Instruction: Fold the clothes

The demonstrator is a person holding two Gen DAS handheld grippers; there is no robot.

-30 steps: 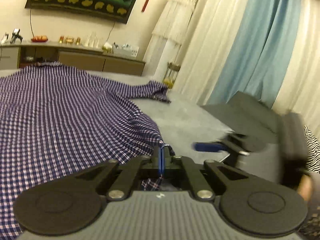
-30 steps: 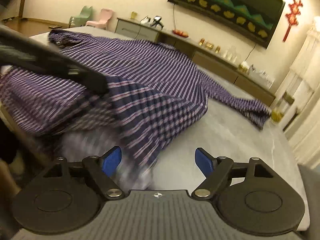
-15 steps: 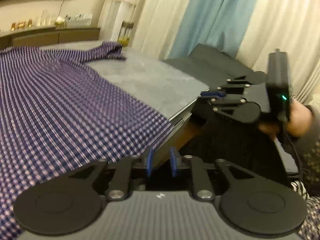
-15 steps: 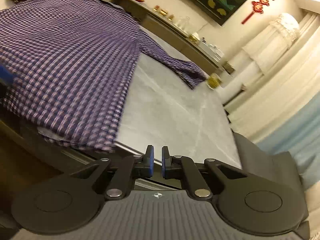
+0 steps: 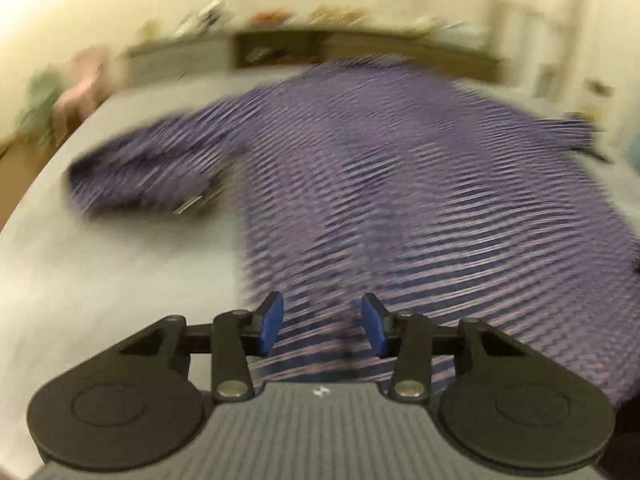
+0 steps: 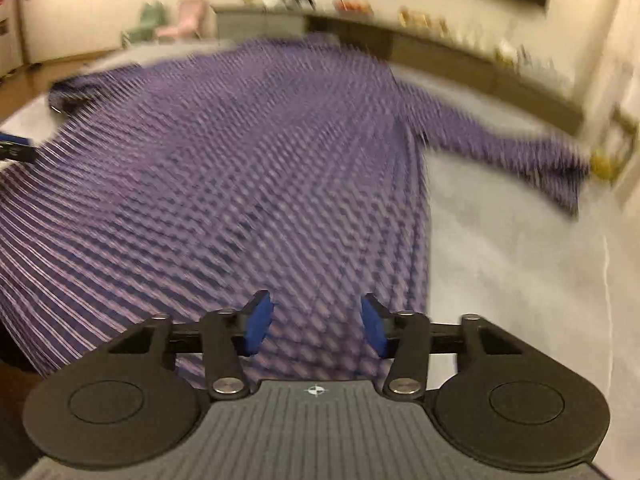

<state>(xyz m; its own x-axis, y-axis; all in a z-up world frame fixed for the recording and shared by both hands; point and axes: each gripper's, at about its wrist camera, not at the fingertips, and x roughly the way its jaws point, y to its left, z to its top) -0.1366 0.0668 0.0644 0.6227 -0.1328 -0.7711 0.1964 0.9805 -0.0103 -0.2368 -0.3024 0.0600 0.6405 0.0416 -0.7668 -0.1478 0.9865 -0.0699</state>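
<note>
A purple checked shirt [image 5: 400, 184] lies spread flat on the grey table [image 5: 100, 272], hem toward me, one sleeve out to each side. Both views are blurred by motion. My left gripper [image 5: 322, 326] is open above the hem, near the shirt's left edge, with nothing between its blue pads. In the right wrist view the same shirt [image 6: 240, 168] fills the table [image 6: 520, 272]. My right gripper [image 6: 316, 328] is open over the hem near the shirt's right edge, holding nothing. The tip of the left gripper [image 6: 16, 148] shows at the far left.
A long low sideboard [image 6: 460, 60] with small items on it runs along the back wall. Small pastel chairs [image 6: 176, 24] stand at the far left. Bare table lies left of the shirt in the left wrist view and right of it in the right wrist view.
The left gripper let go of the shirt's hem corner. Both grippers swung off past the table's edge with jaws nearly shut, then came back over the hem and opened.
</note>
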